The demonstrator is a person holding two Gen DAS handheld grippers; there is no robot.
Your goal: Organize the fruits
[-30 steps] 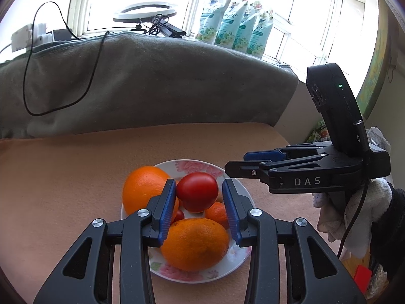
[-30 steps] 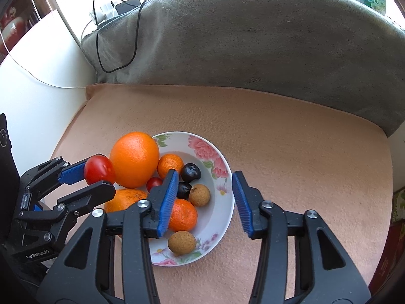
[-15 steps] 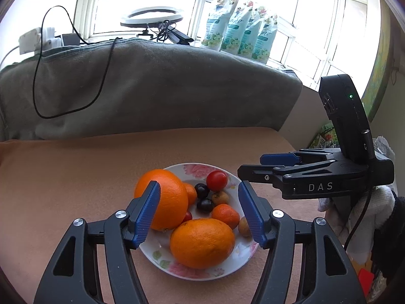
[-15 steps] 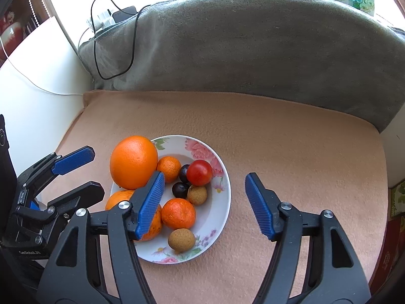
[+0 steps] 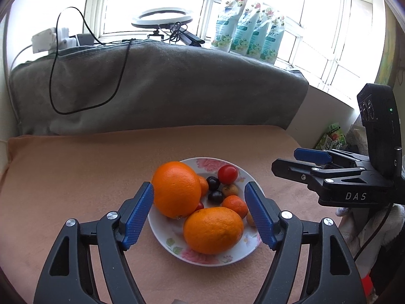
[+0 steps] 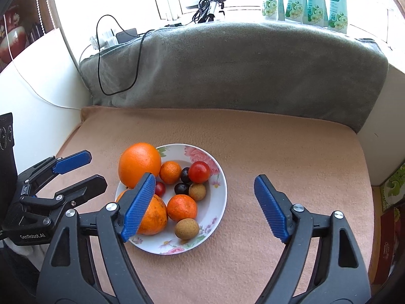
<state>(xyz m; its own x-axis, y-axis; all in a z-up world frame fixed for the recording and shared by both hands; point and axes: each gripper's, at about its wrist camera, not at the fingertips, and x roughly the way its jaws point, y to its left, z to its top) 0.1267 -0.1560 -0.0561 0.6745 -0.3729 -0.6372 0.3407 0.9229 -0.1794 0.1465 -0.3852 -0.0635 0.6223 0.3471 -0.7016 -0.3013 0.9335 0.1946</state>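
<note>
A white floral plate sits on the peach cloth and holds two big oranges, small mandarins, dark plums, brown longans and a red tomato. My left gripper is open and empty, held above the plate's near side. It also shows in the right wrist view. My right gripper is open and empty over the plate's right rim. It also shows at the right of the left wrist view.
A grey blanket-covered ledge rises behind the peach cloth, with a black cable over it. Several green pouches and a ring light stand on the windowsill. A white wall is to the left.
My left gripper let go of the red tomato, which now lies on the plate among the small fruits. Both grippers opened wider and drew back from the plate.
</note>
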